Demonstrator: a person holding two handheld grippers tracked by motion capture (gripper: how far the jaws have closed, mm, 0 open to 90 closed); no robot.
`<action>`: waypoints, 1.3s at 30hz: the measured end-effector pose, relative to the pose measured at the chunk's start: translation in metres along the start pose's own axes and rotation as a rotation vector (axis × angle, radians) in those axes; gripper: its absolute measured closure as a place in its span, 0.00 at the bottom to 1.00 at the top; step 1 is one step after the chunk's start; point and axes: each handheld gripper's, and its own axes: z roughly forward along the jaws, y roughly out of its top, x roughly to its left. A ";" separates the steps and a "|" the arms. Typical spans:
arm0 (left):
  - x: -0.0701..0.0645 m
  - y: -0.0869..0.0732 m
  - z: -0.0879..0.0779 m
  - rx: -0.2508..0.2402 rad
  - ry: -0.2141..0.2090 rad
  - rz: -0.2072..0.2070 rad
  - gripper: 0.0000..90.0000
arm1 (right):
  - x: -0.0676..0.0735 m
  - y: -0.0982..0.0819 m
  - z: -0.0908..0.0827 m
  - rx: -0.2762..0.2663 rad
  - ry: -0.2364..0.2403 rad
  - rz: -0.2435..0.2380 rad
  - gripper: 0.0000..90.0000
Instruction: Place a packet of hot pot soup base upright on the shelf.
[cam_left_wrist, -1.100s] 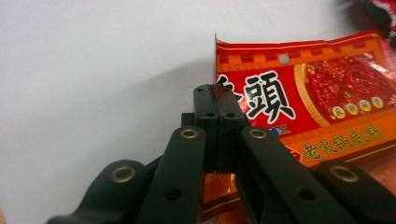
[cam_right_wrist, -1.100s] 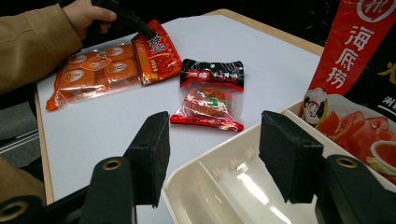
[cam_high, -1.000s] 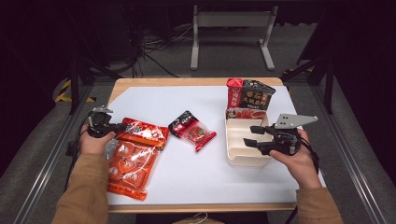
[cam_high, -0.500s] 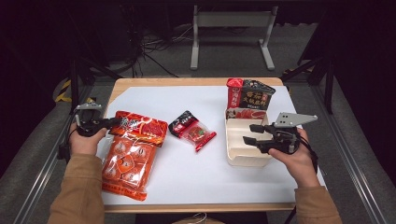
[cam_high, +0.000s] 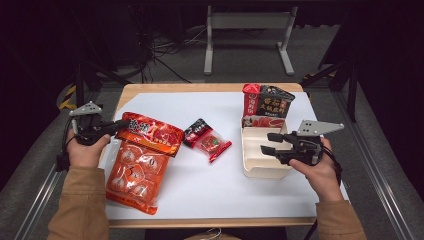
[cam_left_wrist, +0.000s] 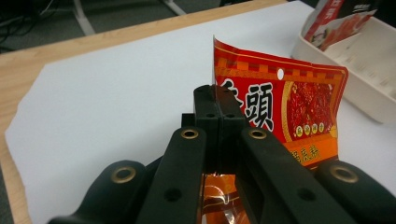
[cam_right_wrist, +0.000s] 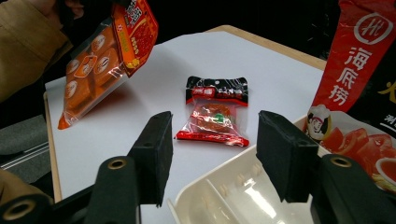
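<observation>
Left tool (cam_high: 119, 125) pinching orange snack bag (cam_high: 137, 165) by top edge, lower end on tabletop (cam_high: 165, 107). Right tool (cam_high: 267, 142) spread, jaws just closing, nothing between, over tray (cam_high: 252, 167). Tray holds two packets; bag and small red packet (cam_high: 207, 140) left of tray, likely still to load.

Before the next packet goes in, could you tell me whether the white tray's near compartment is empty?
Empty: the white tray shows bare bottom near the right gripper; its packets stand at the far end.
</observation>
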 end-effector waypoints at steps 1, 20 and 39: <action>-0.003 0.002 -0.001 -0.003 -0.001 0.008 1.00 | 0.000 0.000 0.000 0.000 0.003 0.001 0.52; -0.069 0.030 -0.044 -0.145 -0.089 0.184 1.00 | 0.009 0.006 -0.001 -0.025 0.022 -0.016 0.52; -0.107 0.038 -0.062 -0.199 -0.145 0.345 1.00 | 0.026 0.016 0.004 -0.078 0.049 -0.074 0.46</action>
